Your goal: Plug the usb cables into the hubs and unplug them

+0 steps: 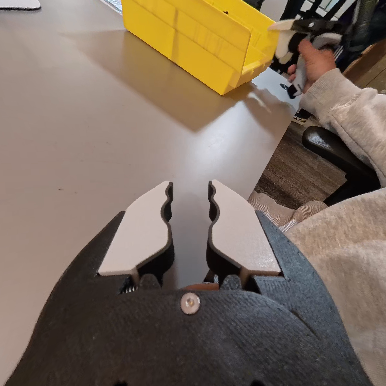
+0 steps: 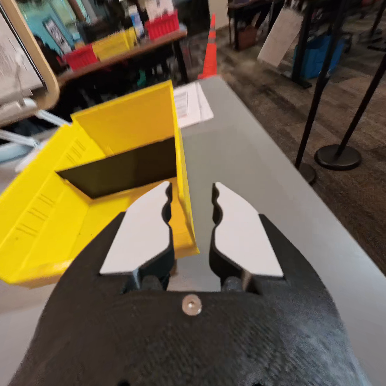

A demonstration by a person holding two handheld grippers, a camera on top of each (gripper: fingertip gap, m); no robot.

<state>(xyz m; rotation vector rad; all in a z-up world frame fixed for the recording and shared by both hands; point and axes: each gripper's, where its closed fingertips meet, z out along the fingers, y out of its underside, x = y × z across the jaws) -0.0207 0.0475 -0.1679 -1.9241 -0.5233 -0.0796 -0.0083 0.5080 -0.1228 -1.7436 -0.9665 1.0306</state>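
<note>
The tabletop point(image 1: 83, 125) is a plain grey slab, bare across most of its width; a yellow bin point(image 1: 198, 48) stands near its far edge, close to the right-hand corner, and a sheet of white paper point(image 2: 192, 104) lies on the tabletop just beyond the bin. Off the right edge lies wood-grain flooring with a black chair armrest point(image 1: 334, 150) beside it.

The left gripper point(image 1: 190, 184) hangs over the near part of the tabletop, close to its right edge, its fingers parted by a moderate gap with nothing between them; the right gripper point(image 2: 191, 186) is spread much the same and likewise empty, poised above the bin's near right corner.

The left wrist view alone shows the person's hand point(image 1: 313, 62) in a pale grey sleeve point(image 1: 344, 117) gripping the right gripper's handle beyond the bin; it also shows a pale mat corner point(image 1: 18, 4) at the far left edge. The right wrist view alone looks down into the bin, where a dark divider point(image 2: 125, 169) crosses it, and out into a blurred room: an orange cone point(image 2: 210, 48), black stanchion posts point(image 2: 338, 154), a farther table bearing red and yellow bins point(image 2: 117, 45). No usb cables or hubs appear in either view; I cannot tell where they are.
</note>
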